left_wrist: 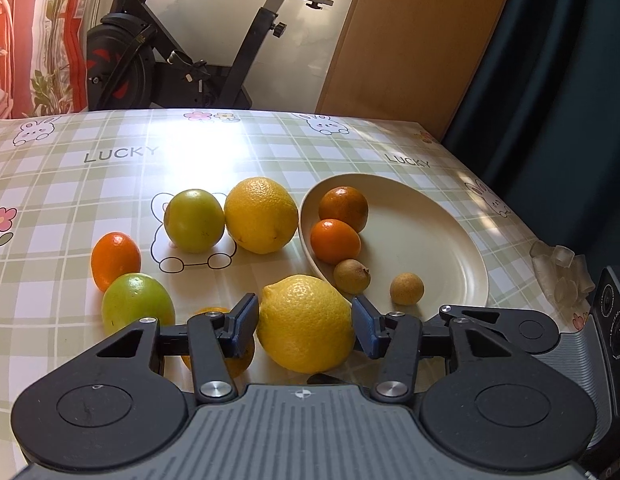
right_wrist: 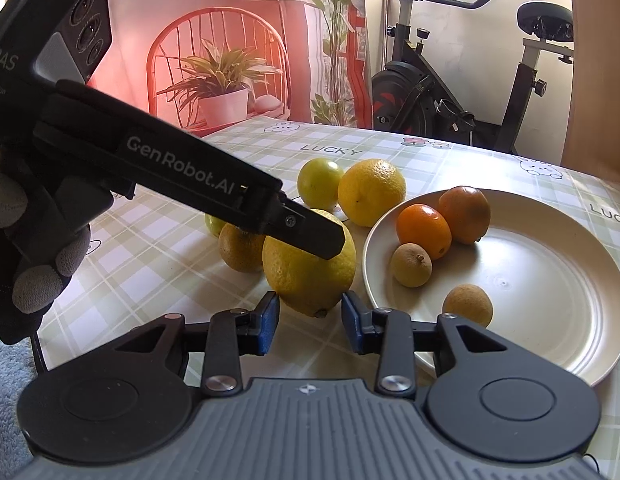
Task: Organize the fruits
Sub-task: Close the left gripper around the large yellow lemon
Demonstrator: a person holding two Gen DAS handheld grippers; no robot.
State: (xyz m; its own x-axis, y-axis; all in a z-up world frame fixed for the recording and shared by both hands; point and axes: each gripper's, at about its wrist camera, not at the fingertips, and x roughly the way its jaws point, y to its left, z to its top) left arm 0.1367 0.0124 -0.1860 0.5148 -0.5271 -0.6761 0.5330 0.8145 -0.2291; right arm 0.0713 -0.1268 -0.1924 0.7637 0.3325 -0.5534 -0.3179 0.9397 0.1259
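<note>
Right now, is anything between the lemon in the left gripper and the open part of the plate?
Nothing visible blocks it. The lemon sits between the left gripper pads, beside the plate rim. Four small fruits crowd the near-left part; the rest is bare.

An exercise bike (left_wrist: 182, 52) stands behind the table — beside a plant-printed curtain (right_wrist: 238, 60).

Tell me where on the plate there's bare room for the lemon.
The plate is bare across its centre and right half. Its left edge is crowded: two oranges and two small brown fruits. The lemon sits just left of the rim, between the left claw's fingers.
</note>
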